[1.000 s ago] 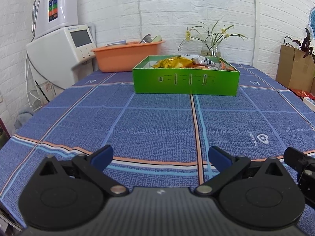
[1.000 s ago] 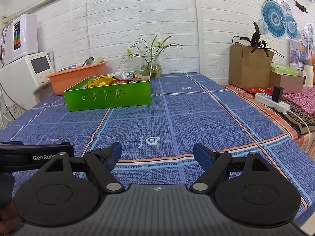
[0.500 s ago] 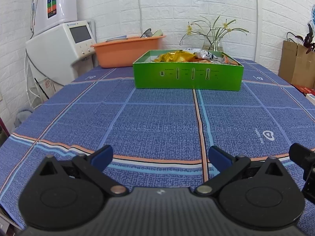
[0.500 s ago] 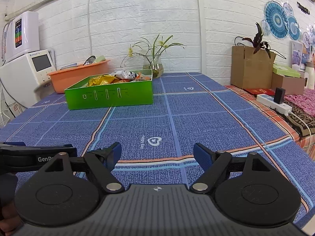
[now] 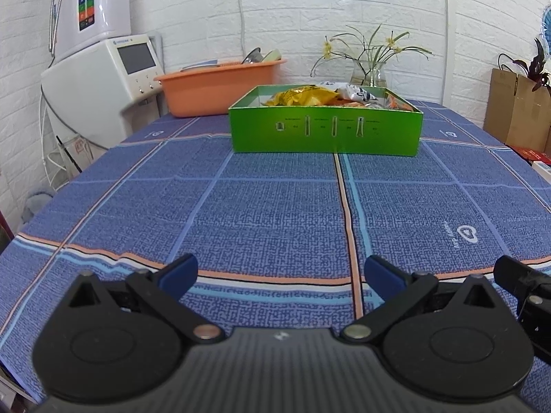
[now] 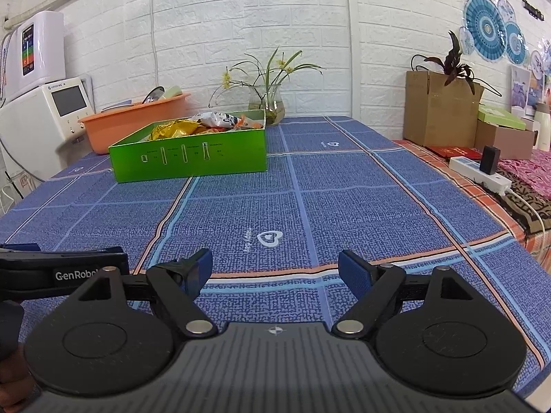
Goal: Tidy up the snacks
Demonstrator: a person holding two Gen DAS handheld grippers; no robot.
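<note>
While both tools hang low over the near edge of the blue checked tablecloth (image 5: 275,213), the scene reads left to right like this:

White appliance with a screen (image 5: 103,79): stands off the table's far left corner, outside the work, probably just kept by the wall.

Orange plastic basin (image 5: 220,86): sits at the far left of the table, dishes showing over its rim, behind and just left of the box.

Left gripper (image 5: 280,272): released, blue-padded jaws spread wide with nothing between them; it aims straight down the cloth's centre stripe at the box, likely lined up for a reach.

Green shallow cardboard box (image 5: 325,134): well away from both tools, at the far middle of the table, open-topped; it seems to serve as the collecting tray.

Yellow crinkled snack bag (image 5: 299,97): lies inside the box on its left side, poking above the rim.

White snack packet (image 5: 358,92): rests beside the yellow one, also inside; orange wrappers fill the right end.

Glass vase of yellow flowers (image 6: 270,103): behind the box, by the brick wall.

Right gripper (image 6: 275,272): likewise slack and wide, empty, angled so the box lies to its left.

Task state: no loose snacks show on the cloth, so the sorting looks finished or concerns the box contents.
</note>
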